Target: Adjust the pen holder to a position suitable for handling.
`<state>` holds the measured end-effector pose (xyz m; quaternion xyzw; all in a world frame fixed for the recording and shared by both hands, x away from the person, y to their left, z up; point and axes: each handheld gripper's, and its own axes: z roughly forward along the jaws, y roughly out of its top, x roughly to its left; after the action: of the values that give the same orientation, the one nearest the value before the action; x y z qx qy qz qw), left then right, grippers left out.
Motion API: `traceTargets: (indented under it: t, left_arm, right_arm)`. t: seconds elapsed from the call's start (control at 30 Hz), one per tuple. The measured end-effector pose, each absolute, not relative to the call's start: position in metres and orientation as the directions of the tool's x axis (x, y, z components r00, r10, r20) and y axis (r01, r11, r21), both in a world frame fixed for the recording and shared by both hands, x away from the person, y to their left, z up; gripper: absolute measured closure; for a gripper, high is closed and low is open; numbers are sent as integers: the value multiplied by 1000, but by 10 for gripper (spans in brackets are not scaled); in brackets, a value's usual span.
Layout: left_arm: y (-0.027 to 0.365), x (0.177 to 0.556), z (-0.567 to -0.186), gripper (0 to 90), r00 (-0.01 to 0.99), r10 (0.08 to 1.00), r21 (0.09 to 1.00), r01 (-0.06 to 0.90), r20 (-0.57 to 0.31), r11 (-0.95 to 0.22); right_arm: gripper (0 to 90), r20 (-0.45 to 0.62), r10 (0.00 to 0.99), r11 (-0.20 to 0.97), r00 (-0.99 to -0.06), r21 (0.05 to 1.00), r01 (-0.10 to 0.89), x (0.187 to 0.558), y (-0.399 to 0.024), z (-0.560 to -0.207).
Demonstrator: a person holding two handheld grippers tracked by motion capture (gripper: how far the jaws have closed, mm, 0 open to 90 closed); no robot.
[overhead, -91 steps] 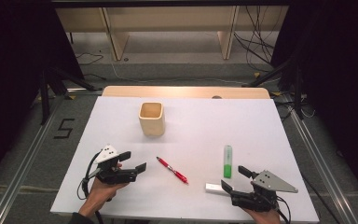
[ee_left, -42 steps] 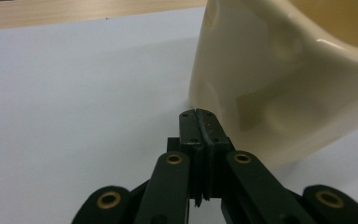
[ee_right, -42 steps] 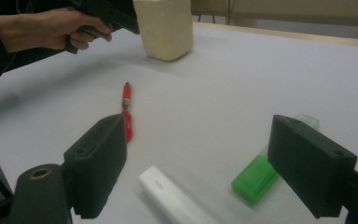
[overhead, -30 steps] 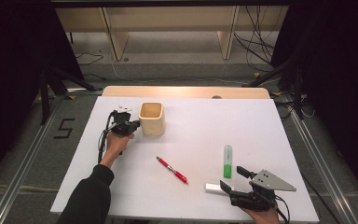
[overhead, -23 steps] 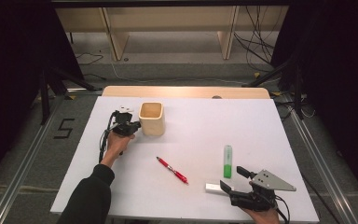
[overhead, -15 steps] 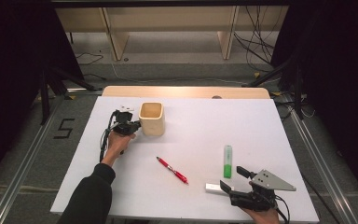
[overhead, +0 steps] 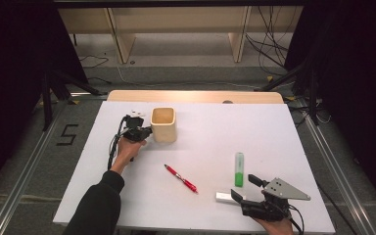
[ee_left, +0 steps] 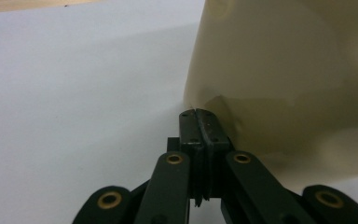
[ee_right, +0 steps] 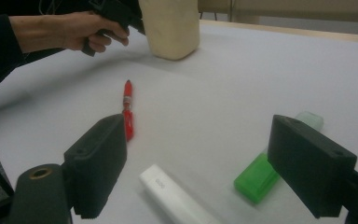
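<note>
Cream-coloured square cup (overhead: pixel 164 124) with the left gripper (overhead: pixel 144 132) pressed against its left wall.
The left gripper's jaws are fully closed and hold nothing; their tips touch the cup low on its side. The right gripper (overhead: pixel 246 188), jaws wide apart and empty, rests well away from the cup, beside a white stick (overhead: pixel 229 197) and green highlighter (overhead: pixel 239 169).

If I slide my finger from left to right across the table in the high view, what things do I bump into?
left gripper → beige cup → red pen → white stick → green marker → right gripper
</note>
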<state>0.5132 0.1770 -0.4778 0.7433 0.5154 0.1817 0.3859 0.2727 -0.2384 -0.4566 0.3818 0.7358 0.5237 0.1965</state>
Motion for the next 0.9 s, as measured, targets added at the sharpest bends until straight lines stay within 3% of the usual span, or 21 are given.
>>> traceTargets:
  t: [0.9]
  left_arm:
    - [122,514,-475,895,494,860,773,594,-130,-224]
  right_arm:
    - [209,112,765,164,-634,918,360,273,-238,-457]
